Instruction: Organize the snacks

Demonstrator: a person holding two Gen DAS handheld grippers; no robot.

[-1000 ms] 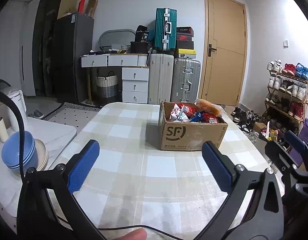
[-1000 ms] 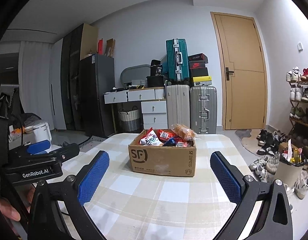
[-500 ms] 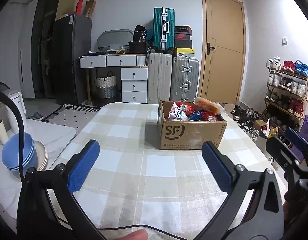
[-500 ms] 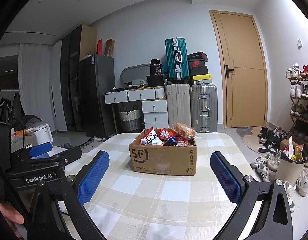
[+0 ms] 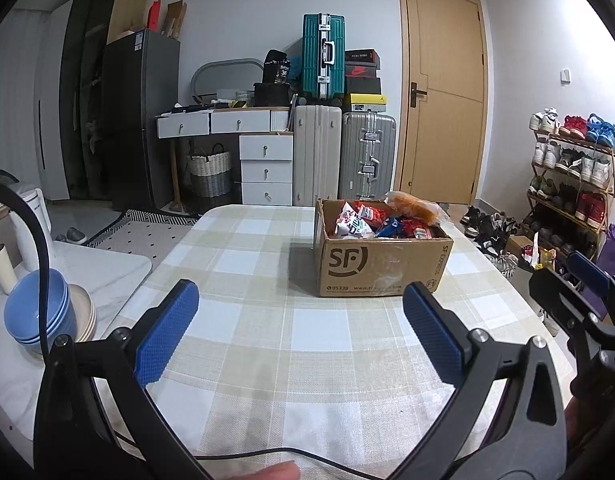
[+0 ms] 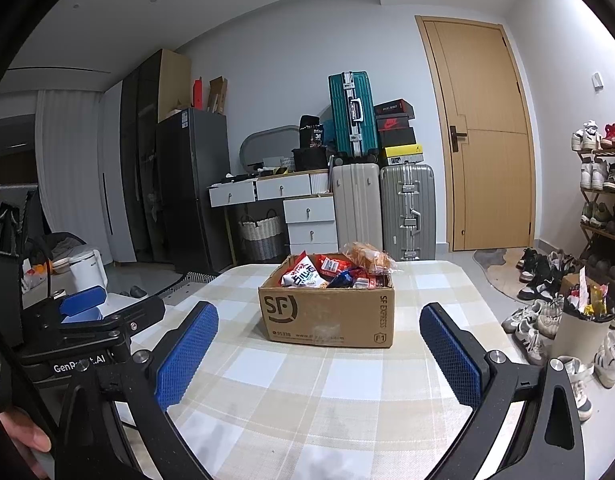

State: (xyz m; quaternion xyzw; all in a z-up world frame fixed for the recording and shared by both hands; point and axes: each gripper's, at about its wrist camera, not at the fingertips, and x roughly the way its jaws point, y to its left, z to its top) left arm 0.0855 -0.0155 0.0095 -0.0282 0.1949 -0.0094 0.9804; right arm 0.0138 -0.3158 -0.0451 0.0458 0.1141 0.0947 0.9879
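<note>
Checked table [image 5: 267, 340] carries a cardboard box [image 5: 381, 268] packed with snack packets [image 5: 371, 220], an orange bag [image 5: 413, 205] atop its far rim. Left gripper [image 5: 299, 328] and right gripper [image 6: 319, 354] hover short of the box, jaws spread, empty. Blue bowls [image 5: 37, 312] sit well left of the box.

Blue bowls [image 5: 37, 306], kettle [image 5: 29, 226], suitcases [image 5: 367, 160], shoe rack [image 5: 569, 178]
</note>
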